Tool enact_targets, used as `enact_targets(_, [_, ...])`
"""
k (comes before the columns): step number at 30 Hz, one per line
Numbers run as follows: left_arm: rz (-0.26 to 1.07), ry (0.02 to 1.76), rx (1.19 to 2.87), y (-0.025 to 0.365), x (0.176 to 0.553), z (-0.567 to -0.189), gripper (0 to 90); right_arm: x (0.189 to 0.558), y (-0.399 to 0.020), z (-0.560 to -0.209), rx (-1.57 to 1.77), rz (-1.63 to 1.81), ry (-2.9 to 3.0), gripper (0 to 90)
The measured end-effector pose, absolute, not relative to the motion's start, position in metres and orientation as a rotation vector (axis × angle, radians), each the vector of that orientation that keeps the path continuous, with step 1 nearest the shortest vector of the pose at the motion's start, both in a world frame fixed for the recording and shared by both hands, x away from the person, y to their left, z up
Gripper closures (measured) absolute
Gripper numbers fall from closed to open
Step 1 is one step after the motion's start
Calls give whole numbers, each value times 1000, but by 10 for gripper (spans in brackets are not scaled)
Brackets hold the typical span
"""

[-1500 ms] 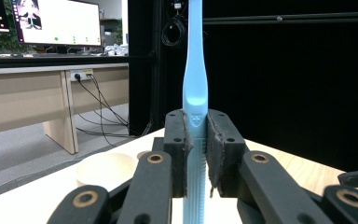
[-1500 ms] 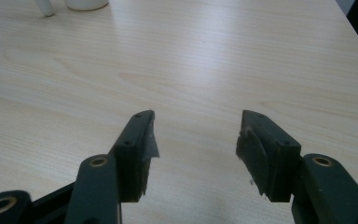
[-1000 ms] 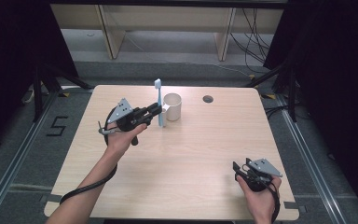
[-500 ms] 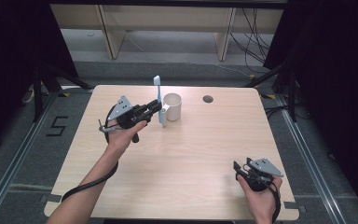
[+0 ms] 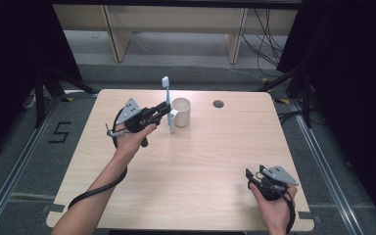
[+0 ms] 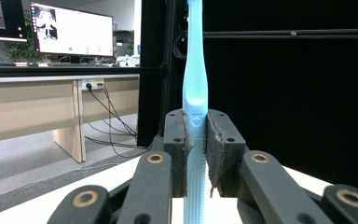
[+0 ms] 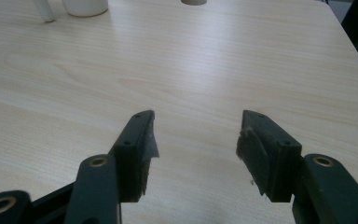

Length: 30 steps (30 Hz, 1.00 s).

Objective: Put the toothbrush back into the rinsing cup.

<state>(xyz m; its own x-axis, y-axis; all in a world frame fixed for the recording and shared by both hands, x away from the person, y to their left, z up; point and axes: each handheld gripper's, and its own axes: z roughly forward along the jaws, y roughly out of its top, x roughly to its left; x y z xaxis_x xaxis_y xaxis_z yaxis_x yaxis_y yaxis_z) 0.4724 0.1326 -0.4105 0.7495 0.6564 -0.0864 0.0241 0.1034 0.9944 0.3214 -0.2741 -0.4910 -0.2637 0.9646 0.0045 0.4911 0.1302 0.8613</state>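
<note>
Left tongs [image 5: 165, 108]: the pads are pressed onto a light blue toothbrush [image 5: 168, 102] and pinch its handle from both sides. In the left gripper view the left tongs [image 6: 196, 149] clamp the toothbrush [image 6: 195, 79] at the thicker part of the handle; the shaft runs straight up between the pads and its lower end continues below them. In the high view the toothbrush stands upright, bristle head at the top, lower end down near the worktop [image 5: 196, 166]; contact with the surface cannot be determined.

A white mug [image 5: 181, 111] stands just beside the toothbrush, on its right in the high view. The toothbrush is outside the mug, next to its wall.

Right tongs [image 5: 251, 177]: spread, nothing between the pads. In the right gripper view the right tongs [image 7: 196, 140] sit low over bare wood, well apart from the mug [image 7: 85, 6] at the far edge of that view. The right hand [image 5: 273, 210] holds them near the worktop's near right corner.

A round dark cable hole [image 5: 219, 104] lies in the worktop beyond the mug, to its right.
</note>
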Motion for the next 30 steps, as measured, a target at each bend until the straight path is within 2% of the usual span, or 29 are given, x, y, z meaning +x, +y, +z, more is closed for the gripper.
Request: enact_targets(30, [550,628,1393,135,487,-411,783,323,-270,-493,1370,1033,1832,461])
